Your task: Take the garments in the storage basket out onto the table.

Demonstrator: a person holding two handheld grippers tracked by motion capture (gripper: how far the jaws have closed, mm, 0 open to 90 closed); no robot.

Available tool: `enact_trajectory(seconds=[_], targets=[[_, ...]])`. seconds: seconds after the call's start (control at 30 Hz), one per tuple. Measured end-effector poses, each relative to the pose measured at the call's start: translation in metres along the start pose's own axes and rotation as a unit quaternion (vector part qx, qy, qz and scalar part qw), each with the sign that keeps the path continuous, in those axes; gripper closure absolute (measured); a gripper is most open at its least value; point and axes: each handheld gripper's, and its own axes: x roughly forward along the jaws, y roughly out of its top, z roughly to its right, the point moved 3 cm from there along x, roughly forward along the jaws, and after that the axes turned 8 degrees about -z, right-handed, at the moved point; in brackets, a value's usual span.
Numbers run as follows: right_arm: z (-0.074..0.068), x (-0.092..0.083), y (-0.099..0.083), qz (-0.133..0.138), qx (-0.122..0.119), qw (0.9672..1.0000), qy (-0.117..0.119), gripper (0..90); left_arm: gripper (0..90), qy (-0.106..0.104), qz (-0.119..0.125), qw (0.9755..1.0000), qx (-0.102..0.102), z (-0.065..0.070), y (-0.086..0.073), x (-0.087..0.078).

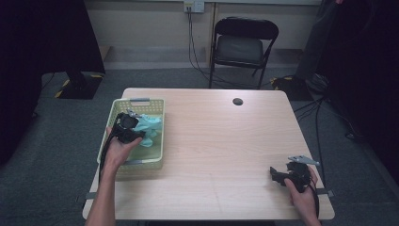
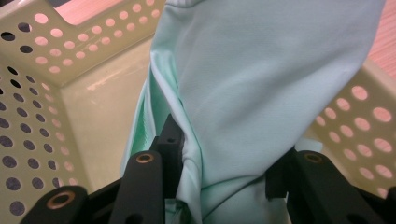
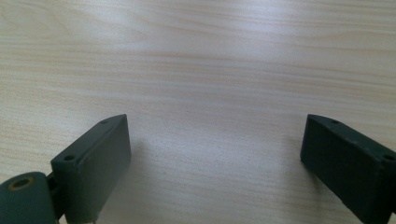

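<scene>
A mint-green cloth (image 1: 151,127) hangs bunched over a pale yellow-green perforated basket (image 1: 139,100) at the table's left side. My left gripper (image 1: 136,130) is shut on the cloth, just above the basket's inside. In the left gripper view the cloth (image 2: 261,79) drapes down between the two black jaws, pinched at the left gripper (image 2: 224,163), with the basket's wall (image 2: 28,116) around it. My right gripper (image 1: 277,175) rests near the table's front right corner. In the right gripper view the right gripper (image 3: 215,154) stands open over bare wood (image 3: 210,60).
A small black round disc (image 1: 237,101) lies near the far edge of the wooden table (image 1: 226,141). A black folding chair (image 1: 242,44) stands beyond the table. Cables run down the floor at the right.
</scene>
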Motion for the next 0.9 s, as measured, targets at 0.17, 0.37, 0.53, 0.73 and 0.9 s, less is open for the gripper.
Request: enact_trajectory(seconds=[0.17, 0.37, 0.53, 0.73, 0.9], targets=[[0.0, 0.0, 0.0, 0.0, 0.0, 1.0, 0.0, 7.5, 61.0, -0.007, 0.016, 0.9998, -0.012, 0.003, -0.002, 0.0], [0.0, 0.0, 0.0, 0.0, 0.0, 1.0, 0.0, 7.4, 60.9, -0.018, 0.027, 0.9993, -0.02, 0.003, -0.004, -0.002], [0.0, 0.0, 0.0, 0.0, 0.0, 1.0, 0.0, 7.5, 60.9, -0.022, 0.047, 0.9982, -0.031, 0.002, -0.007, -0.005], [0.0, 0.0, 0.0, 0.0, 0.0, 1.0, 0.0, 7.4, 60.9, -0.018, 0.066, 0.9972, -0.031, 0.001, -0.006, -0.015], [0.0, 0.0, 0.0, 0.0, 0.0, 1.0, 0.0, 7.5, 60.9, -0.018, 0.085, 0.9955, -0.038, 0.0, -0.008, -0.021]])
